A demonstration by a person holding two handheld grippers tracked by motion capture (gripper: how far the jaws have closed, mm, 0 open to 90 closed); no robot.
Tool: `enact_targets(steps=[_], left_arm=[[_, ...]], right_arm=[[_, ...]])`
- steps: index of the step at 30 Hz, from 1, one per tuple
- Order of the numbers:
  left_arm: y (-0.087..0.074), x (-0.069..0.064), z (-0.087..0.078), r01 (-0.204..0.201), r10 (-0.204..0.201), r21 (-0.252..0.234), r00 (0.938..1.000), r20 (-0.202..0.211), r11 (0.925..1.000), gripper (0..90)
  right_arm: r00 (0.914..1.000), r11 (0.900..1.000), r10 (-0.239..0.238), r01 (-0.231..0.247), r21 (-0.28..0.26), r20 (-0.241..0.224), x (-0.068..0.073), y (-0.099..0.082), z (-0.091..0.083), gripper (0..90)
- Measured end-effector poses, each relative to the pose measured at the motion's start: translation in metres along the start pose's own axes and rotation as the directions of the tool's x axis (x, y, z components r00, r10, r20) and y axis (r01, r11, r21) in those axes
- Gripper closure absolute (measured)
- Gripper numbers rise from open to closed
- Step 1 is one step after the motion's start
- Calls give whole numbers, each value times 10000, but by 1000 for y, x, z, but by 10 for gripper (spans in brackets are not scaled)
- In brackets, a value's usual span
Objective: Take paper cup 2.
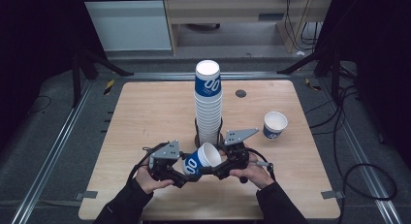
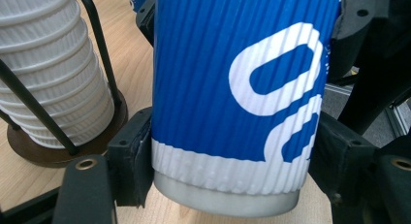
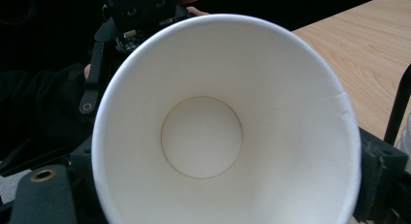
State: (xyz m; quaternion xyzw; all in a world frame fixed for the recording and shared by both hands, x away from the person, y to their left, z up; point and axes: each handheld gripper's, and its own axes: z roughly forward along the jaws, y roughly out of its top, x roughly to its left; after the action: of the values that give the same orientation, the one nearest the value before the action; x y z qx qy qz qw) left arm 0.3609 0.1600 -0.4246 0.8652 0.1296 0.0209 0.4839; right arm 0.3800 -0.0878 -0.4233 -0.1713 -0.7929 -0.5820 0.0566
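Observation:
A blue ribbed paper cup (image 1: 201, 160) with a white inside lies tilted between my two grippers, just above the table's near edge, its mouth towards the upper right. My left gripper (image 1: 186, 173) is shut on it near the base; in the left gripper view both pads press the cup (image 2: 242, 88) at its white bottom band. My right gripper (image 1: 216, 168) meets the cup at the mouth end. In the right gripper view I look straight into the cup (image 3: 201, 136), and the black jaws sit against its rim on both sides.
A tall stack of the same cups (image 1: 208, 105) stands in a black wire holder (image 2: 58, 151) right behind the grippers. One single cup (image 1: 275, 124) stands upright at the right of the wooden table (image 1: 145, 112). A small dark disc (image 1: 241, 93) lies near the far edge.

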Motion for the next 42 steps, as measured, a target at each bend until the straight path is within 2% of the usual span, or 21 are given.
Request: enact_targets(steps=[11,15,24,31,34,37,42], left_arm=[[0,1,0,97,-96,-31,9999,69,9999,264],[0,1,0,106,-106,-50,9999,-31,9999,261],[-4,4,-2,260,-256,178,9993,-258,9995,260],[-9,9,-9,503,-482,304,9966,-671,9983,268],[-12,15,-16,778,-745,268,9917,-1052,9966,273],[-15,21,-21,1041,-1004,194,9852,-1392,9944,278],[-21,32,-30,1491,-1435,121,9685,-2033,9888,285]], right_arm=[[10000,10000,93,-93,13,-11,0,0,-1,154],[10000,10000,25,-25,-2,47,1,1,-1,158],[9985,9994,-233,245,-244,496,2,5,-13,157],[9917,9979,-381,443,-478,1229,1,10,-33,155],[9863,9970,-438,534,-565,1588,1,12,-41,155],[9770,9970,-450,571,-525,2082,0,12,-48,155],[9609,9983,-398,502,-310,2739,-3,10,-56,154]])
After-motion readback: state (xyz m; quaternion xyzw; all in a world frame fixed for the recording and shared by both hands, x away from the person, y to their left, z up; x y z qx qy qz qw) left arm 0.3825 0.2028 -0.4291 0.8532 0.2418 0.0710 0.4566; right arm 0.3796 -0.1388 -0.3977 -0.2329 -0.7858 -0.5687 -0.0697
